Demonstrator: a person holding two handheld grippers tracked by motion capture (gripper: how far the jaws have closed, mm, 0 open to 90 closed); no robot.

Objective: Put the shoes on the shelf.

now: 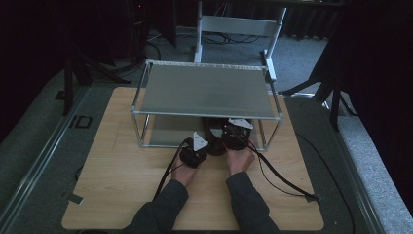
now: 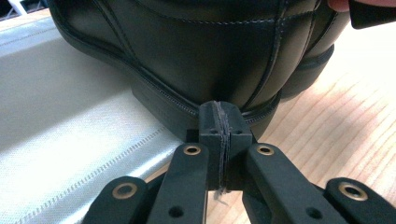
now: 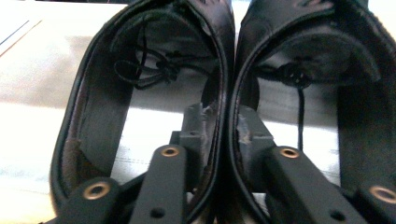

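A pair of black leather shoes (image 1: 215,141) stands at the front edge of the rack's lower shelf (image 2: 60,116), heels toward me. In the right gripper view I look into both openings, the left shoe (image 3: 86,93) and the right shoe (image 3: 359,121) side by side. My right gripper (image 3: 225,121) has one jaw inside each shoe and is shut on their two touching inner walls. My left gripper (image 2: 219,109) is shut with nothing between its jaws. Its tips rest against the welt at the back of one shoe's heel (image 2: 196,51).
A metal-framed rack with a grey top shelf (image 1: 204,90) stands at the back of the wooden table (image 1: 122,185). Both forearms come in from the bottom, with cables (image 1: 277,175) trailing over the table's right side. Dark stands flank the table.
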